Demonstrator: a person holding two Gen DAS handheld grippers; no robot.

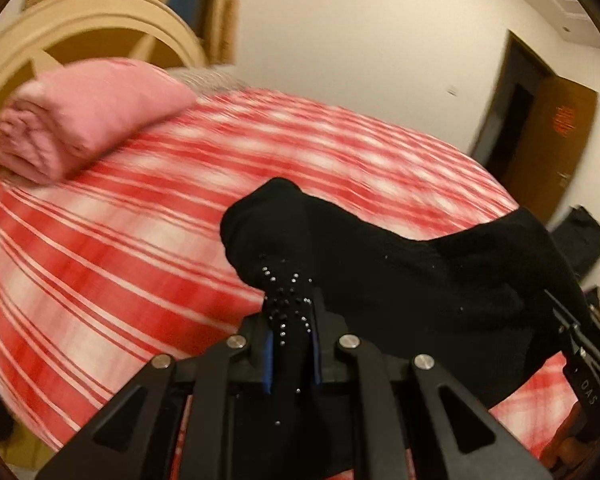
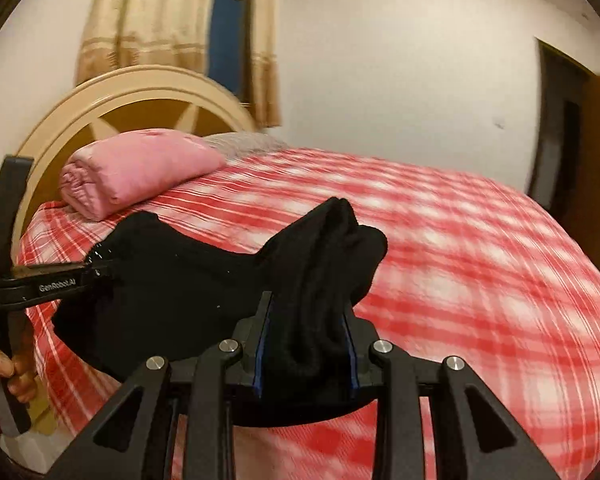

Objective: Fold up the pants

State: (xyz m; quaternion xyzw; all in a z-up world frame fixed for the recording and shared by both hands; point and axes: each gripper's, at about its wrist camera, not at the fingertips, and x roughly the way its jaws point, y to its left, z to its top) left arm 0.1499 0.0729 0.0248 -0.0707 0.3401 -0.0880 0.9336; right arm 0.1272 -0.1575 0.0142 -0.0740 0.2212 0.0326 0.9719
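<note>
Nearest the lens, the left gripper (image 1: 292, 320) is clamped on a bunched edge of the black fabric pants (image 1: 400, 272), where small silvery studs (image 1: 288, 292) dot the cloth between its blue-lined pads. The right gripper (image 2: 306, 320) is likewise closed on a thicker gather of the same pants (image 2: 180, 272), which hang stretched between the two tools above the bed. Below them spreads the wide red-and-white plaid bedsheet (image 1: 120, 248), blurred in both views. A curved cream wooden headboard (image 2: 140, 84) rises at the far end, with a folded pink blanket (image 2: 140, 168) lying on the sheet just before it. A person's hand (image 2: 4, 368) grips the left tool's handle.
</note>
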